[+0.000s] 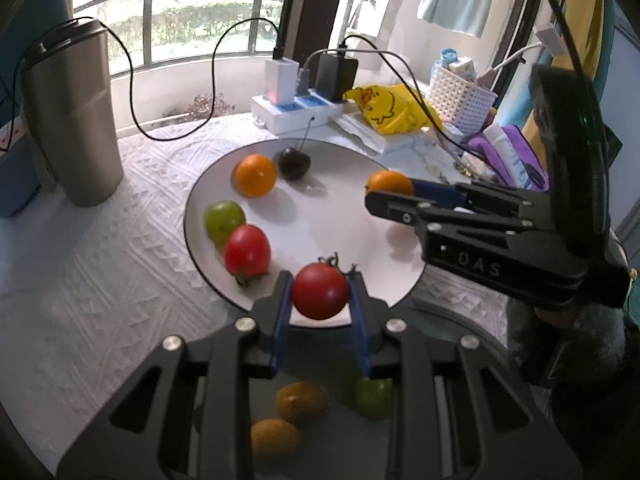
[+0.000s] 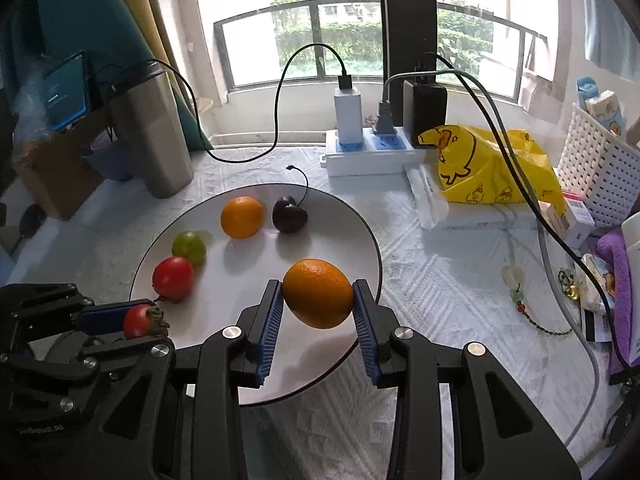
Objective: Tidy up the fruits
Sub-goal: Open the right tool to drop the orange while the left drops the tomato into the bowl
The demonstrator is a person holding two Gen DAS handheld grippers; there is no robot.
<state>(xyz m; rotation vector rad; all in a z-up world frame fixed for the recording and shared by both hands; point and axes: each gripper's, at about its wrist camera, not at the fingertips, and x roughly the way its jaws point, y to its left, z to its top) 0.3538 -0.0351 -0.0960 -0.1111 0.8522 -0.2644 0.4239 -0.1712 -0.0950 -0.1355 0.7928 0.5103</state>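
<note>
My left gripper (image 1: 320,294) is shut on a small red tomato (image 1: 319,290) above the near rim of the white plate (image 1: 344,208). My right gripper (image 2: 318,294) is shut on an orange (image 2: 318,293) over the plate's right half; that orange (image 1: 390,183) shows behind the right gripper in the left wrist view. On the plate (image 2: 328,232) lie another orange (image 2: 242,217), a dark cherry (image 2: 289,209), a green fruit (image 2: 189,247) and a second red tomato (image 2: 173,279). The held tomato (image 2: 138,321) shows at lower left in the right wrist view.
A steel tumbler (image 1: 72,116) stands left of the plate. Behind it sit a power strip (image 2: 372,152) with chargers and cables, a yellow duck bag (image 2: 492,168) and a white basket (image 2: 592,180). Two yellowish fruits (image 1: 300,402) and a green one (image 1: 372,396) lie on a dark surface beneath my left gripper.
</note>
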